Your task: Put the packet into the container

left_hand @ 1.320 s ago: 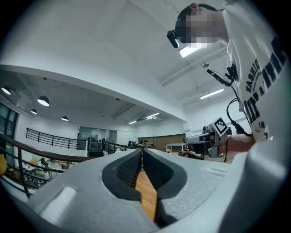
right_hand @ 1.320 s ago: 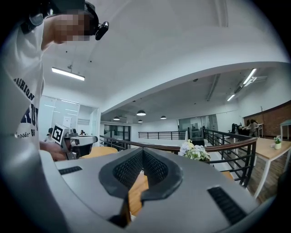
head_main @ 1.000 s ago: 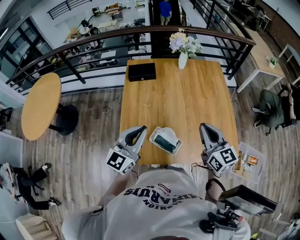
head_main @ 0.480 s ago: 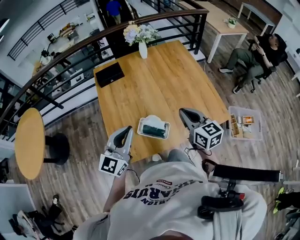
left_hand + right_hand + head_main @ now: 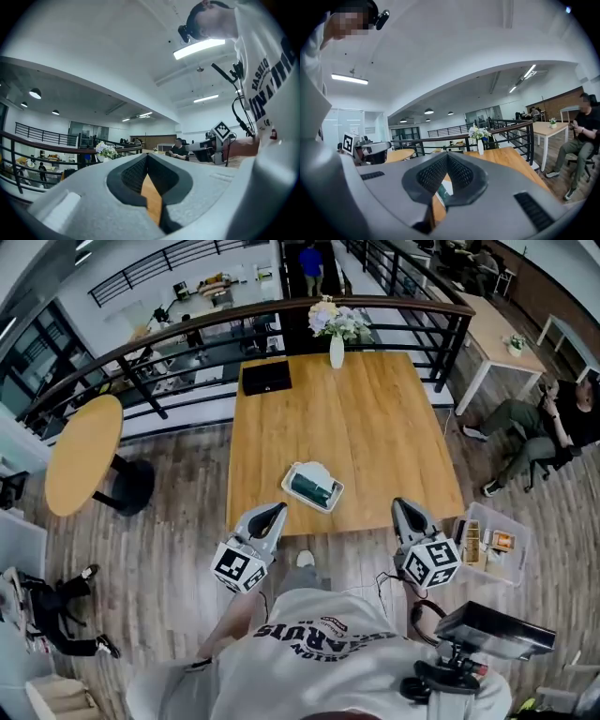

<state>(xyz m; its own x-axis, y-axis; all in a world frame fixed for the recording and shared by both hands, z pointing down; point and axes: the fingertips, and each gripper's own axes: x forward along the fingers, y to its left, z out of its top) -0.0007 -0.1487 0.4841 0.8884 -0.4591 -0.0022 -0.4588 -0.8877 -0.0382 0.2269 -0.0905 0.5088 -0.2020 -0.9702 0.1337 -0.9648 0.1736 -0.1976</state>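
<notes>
The person (image 5: 319,657) in a grey shirt stands at the near end of a long wooden table (image 5: 375,427), and the shirt hides both arms and hands. The left gripper (image 5: 272,510) is just at the near edge of the table. Its own view shows the jaws shut tight at the tips with nothing held, and only a strip of table shows through the gap below them. The right gripper (image 5: 401,505) is at the near right side. Its jaws are also closed together and hold nothing. Between the two grippers and a little farther away sits a white container (image 5: 335,493) on the table. The dark green packet (image 5: 312,488) lies inside it, but it is too small to read. In the right gripper view only a small bit of white and green peeks out under the jaws. On the floor to the right is a clear bin (image 5: 494,542), and what is in it is hard to make out. At the far end are a black box (image 5: 266,377) and a vase (image 5: 337,351) of flowers, with a railing (image 5: 187,329) behind them.
</notes>
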